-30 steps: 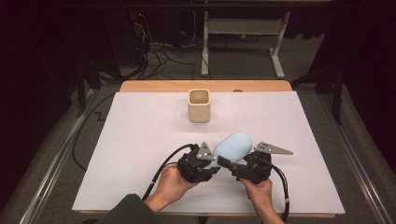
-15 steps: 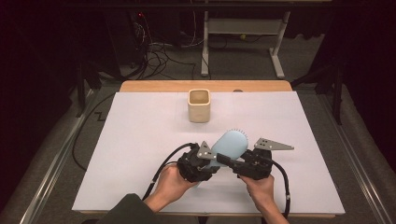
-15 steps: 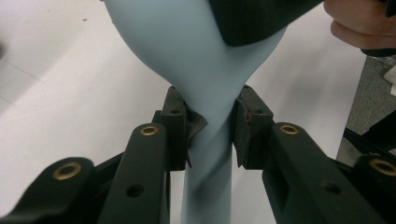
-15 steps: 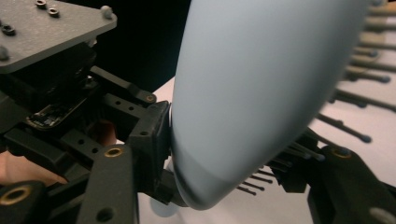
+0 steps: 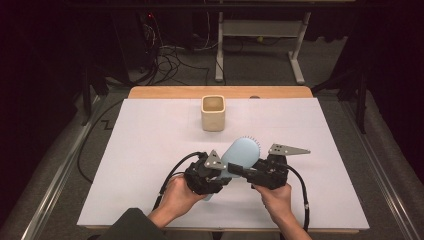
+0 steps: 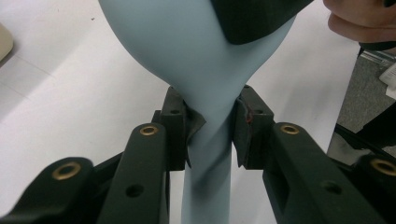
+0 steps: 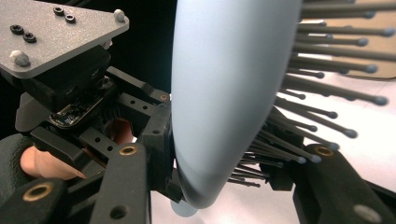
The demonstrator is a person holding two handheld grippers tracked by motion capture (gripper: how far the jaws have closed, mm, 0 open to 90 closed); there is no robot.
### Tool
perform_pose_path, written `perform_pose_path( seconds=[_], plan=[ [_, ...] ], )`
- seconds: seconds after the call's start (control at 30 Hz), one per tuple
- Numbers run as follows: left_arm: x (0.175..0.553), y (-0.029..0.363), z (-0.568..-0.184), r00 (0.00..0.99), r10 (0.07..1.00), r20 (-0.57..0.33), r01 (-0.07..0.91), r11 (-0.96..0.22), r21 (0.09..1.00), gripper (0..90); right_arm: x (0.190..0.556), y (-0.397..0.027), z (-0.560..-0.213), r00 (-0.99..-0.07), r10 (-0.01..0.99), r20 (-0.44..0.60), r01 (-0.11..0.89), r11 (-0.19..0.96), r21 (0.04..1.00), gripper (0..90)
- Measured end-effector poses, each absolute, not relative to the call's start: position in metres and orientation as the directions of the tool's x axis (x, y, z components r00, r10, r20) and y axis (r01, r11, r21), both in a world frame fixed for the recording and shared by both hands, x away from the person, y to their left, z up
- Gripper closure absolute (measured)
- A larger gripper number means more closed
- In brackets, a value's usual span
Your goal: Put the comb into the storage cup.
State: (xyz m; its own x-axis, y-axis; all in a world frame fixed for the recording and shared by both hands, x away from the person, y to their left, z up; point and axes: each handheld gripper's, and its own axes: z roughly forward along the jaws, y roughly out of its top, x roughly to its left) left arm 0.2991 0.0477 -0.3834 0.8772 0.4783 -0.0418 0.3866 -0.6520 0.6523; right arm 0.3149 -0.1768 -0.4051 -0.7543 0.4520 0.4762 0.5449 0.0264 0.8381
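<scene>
Pinching the hairbrush [image 5: 239, 159] at both ends, the left gripper [image 5: 220, 176] clamps its neck and the right gripper [image 5: 243, 171], whose jaws have just been closing, squeezes its head, long axis aimed toward the far cup [image 5: 213, 113]; handle end hidden by hands.

A lab — cable tangle [image 5: 170, 60], white-covered table [image 5: 150, 145], dark surroundings

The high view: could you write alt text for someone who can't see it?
Two hands hold black grippers, the left gripper and the right gripper, both clamped on a light blue hairbrush above a white table. A beige cup stands farther back.
</scene>
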Motion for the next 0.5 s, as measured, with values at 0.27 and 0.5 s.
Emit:
perform_pose_path(
  seconds=[0.27,0.5],
  plan=[
    [0.297,0.055,-0.384,0.879,0.476,-0.03,0.369,-0.639,0.675,59.6,0.318,-0.173,-0.398,-0.758,0.451,0.47,0.551,0.06,0.832,55.1],
    [0.297,0.07,-0.389,0.86,0.506,-0.065,0.397,-0.584,0.708,47.8,0.321,-0.173,-0.392,-0.758,0.473,0.449,0.55,0.093,0.83,55.1]
  ],
)
